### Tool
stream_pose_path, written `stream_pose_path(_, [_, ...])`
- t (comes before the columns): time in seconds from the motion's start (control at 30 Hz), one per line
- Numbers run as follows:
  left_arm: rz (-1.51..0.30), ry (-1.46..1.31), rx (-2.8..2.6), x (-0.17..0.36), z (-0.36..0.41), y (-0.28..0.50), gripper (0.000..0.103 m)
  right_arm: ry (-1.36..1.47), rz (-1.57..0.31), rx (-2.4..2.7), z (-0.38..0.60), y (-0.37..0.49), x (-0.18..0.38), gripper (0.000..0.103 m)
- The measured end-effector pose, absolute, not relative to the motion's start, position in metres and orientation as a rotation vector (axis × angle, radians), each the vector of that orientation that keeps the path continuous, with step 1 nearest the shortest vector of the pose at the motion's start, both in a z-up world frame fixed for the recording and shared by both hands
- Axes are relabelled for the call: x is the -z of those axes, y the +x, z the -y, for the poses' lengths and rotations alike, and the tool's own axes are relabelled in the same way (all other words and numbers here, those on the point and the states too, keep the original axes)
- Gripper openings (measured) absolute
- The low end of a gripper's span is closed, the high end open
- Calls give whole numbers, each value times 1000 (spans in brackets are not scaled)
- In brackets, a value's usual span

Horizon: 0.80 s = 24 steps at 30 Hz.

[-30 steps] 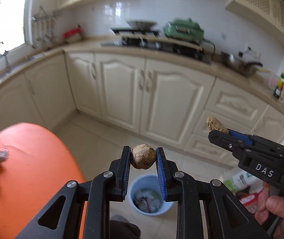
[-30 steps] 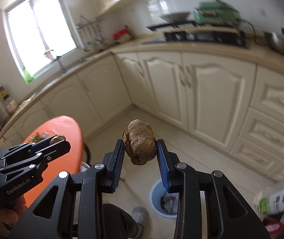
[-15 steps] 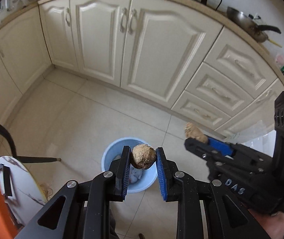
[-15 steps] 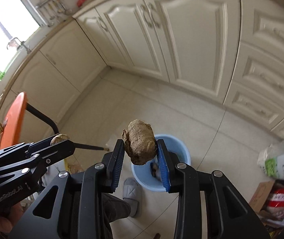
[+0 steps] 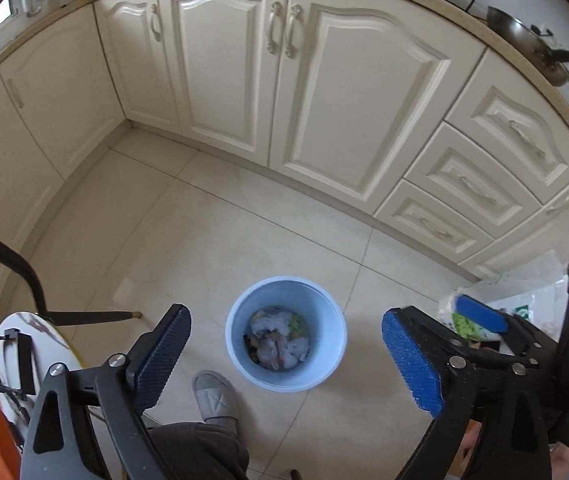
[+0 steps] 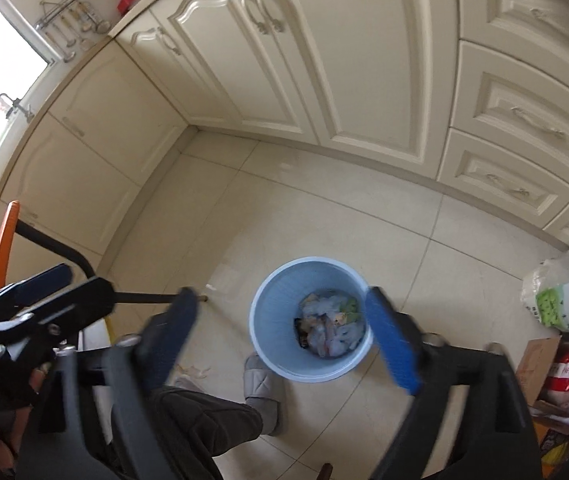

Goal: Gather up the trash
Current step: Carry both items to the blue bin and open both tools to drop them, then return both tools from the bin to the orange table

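From the left wrist view, the left gripper (image 5: 286, 354) hangs above the blue bin (image 5: 340, 344) with jaws spread and empty, so anything let go falls onto the trash (image 5: 278, 340) inside. From the right wrist view, the right gripper (image 6: 280, 338) is likewise spread and empty over the bin, which stands on the floor (image 6: 324, 208) near the person's slipper (image 6: 264, 384).

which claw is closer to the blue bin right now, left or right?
Hard to separate. Left claw and right claw both hang open above the blue bin, which shows between each one's fingers.
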<state>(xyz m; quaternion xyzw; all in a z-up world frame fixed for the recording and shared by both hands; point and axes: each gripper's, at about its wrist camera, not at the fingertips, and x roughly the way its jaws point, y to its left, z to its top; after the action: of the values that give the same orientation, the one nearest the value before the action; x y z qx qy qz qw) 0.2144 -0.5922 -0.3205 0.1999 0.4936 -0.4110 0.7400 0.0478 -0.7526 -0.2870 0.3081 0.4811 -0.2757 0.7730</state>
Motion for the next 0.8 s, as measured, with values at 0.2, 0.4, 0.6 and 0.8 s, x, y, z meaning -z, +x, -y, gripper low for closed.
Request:
stream_pose_path(0.2, [-1040,445,858,307,580,194,96,647,-1035,634,747,44,272,103])
stream_pose_path(0.4, [-1020,418,864,286,550,179,96,621,-1013,638,738,44,252,103])
stream_pose_path(0.6, [-971,371,873,252,510,169,96,585,-980,637,726,46,224,103])
stream_pose_path(0.8, [-890,293,848,208,451,158,97,537,-926,612,706,56,185,103])
